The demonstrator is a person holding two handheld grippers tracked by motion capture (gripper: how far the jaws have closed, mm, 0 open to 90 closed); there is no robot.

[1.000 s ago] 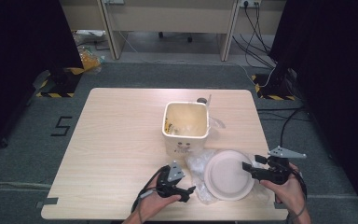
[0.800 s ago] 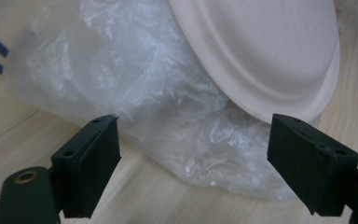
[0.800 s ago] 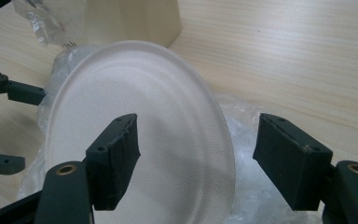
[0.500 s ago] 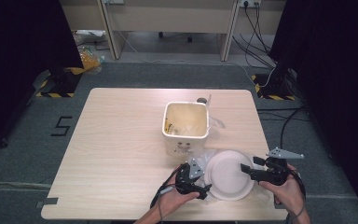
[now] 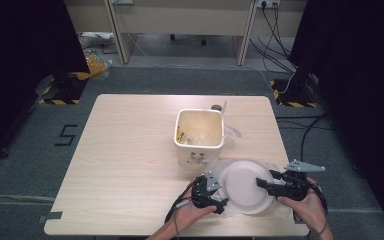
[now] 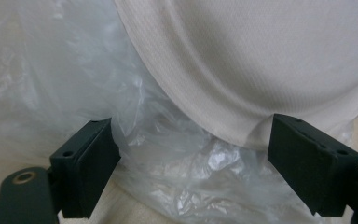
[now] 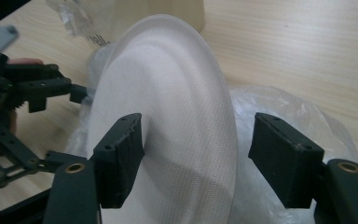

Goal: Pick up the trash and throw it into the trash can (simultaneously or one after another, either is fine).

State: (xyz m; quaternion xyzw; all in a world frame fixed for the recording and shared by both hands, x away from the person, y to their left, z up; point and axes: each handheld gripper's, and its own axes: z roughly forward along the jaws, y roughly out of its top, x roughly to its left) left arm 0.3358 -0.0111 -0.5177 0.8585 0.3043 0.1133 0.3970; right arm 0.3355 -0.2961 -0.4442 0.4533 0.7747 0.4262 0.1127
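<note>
The white paper plate (image 5: 244,186) lies on a crumpled clear plastic bag (image 6: 168,172) between the two grippers. The right gripper (image 7: 193,158) has its jaws apart astride the plate's rim — they have just been closing, the pads not pressing on it. The left gripper (image 6: 193,163) has just been opening — its jaws stand wide with plastic and the plate's edge between them, gripping nothing.

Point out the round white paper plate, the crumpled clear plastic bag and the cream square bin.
Round white paper plate (image 5: 245,186), high view, on its flat middle.
Crumpled clear plastic bag (image 6: 177,163), left gripper view, on the wrinkled film under the plate's rim.
Cream square bin (image 5: 199,154), high view, on its near outer wall.
</note>
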